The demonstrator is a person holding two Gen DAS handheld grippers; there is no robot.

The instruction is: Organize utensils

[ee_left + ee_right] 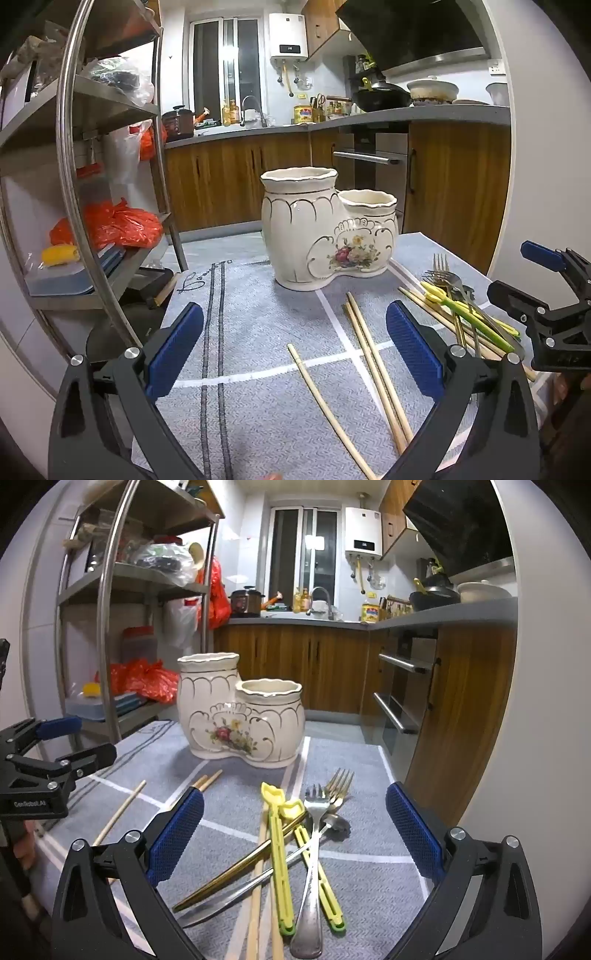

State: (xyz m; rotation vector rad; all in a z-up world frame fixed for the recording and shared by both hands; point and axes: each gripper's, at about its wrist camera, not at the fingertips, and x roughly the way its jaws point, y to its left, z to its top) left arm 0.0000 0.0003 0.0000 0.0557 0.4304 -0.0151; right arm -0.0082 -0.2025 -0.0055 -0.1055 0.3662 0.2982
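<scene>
A cream ceramic holder [325, 232] [240, 716] with two cups, one tall and one short, stands at the far end of the grey mat. Three wooden chopsticks [373, 365] lie loose on the mat under my left gripper [295, 347], which is open and holds nothing. Under my right gripper [295, 830], also open and empty, lies a crossed pile: yellow-green training chopsticks [279, 856], a silver spork [312, 849], a gold fork [338, 782], a gold knife [240, 871] and more wooden chopsticks [258, 886]. That pile [461, 306] lies right of my left gripper.
A metal shelf rack [92, 155] [110, 602] with orange bags stands left of the table. The grey mat [258, 369] [369, 867] covers the table, whose right edge drops off beside wooden cabinets [461, 720]. The other gripper shows at each view's side.
</scene>
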